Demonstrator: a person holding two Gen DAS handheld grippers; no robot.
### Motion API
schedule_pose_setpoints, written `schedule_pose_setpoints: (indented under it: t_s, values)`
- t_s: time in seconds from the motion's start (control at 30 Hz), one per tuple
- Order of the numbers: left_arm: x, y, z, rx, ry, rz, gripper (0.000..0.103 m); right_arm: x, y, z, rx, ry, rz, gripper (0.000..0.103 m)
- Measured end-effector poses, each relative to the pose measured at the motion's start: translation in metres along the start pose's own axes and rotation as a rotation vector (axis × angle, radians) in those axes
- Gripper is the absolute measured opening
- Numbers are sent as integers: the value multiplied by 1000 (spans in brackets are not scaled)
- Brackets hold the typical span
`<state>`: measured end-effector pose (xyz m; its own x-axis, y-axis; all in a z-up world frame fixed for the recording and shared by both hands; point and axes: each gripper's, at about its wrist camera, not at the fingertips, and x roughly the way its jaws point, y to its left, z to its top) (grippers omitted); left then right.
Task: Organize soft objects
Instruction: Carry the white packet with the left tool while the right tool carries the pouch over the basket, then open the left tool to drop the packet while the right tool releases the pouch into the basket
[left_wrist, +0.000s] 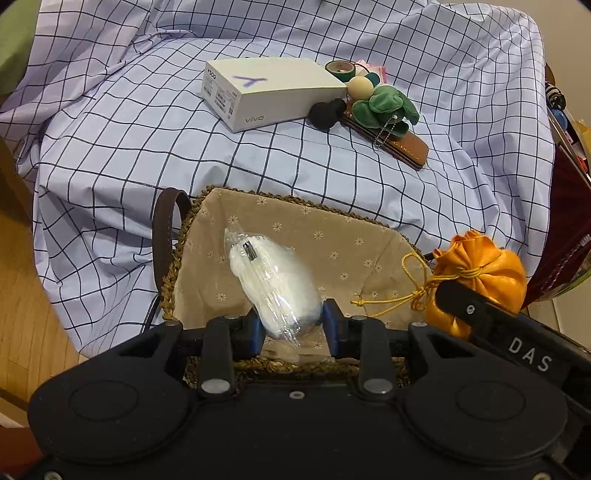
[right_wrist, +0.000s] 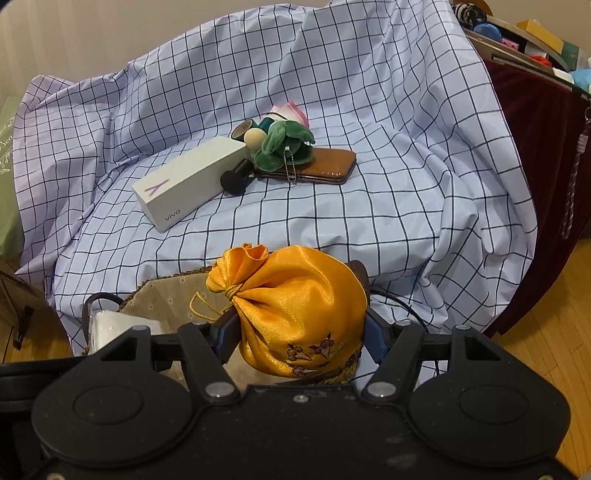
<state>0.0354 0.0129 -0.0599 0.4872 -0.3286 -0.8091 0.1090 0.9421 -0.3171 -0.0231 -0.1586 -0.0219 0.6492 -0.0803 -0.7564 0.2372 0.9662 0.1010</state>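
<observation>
My left gripper (left_wrist: 293, 328) is shut on a white soft item in clear plastic wrap (left_wrist: 271, 286), held over the woven basket with a beige flowered lining (left_wrist: 332, 236). My right gripper (right_wrist: 301, 338) is shut on an orange satin drawstring pouch (right_wrist: 295, 310), held at the basket's right rim (right_wrist: 162, 291); the pouch also shows in the left wrist view (left_wrist: 480, 273). A green plush toy (left_wrist: 384, 105) lies on a brown wallet at the far side of the checked cloth; it also shows in the right wrist view (right_wrist: 284, 146).
A white vivo phone box (left_wrist: 266, 90), a black knob-shaped object (left_wrist: 325, 112), a cream ball (left_wrist: 361, 88), tape rolls (left_wrist: 341, 69) and a brown wallet (left_wrist: 402, 146) lie on the blue checked cloth (left_wrist: 110, 147). A dark red draped shelf (right_wrist: 535, 147) stands at the right. Wooden floor lies below.
</observation>
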Motion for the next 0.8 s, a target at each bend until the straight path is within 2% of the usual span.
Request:
schedule_pose_setpoints:
  t_s: [0.6, 0.8]
  values:
    - [-1, 1, -1, -7, -3, -3, 32, 3, 0, -1, 1, 14, 4, 70]
    - [-1, 1, -1, -9, -3, -4, 32, 2, -1, -1, 14, 16, 28, 73]
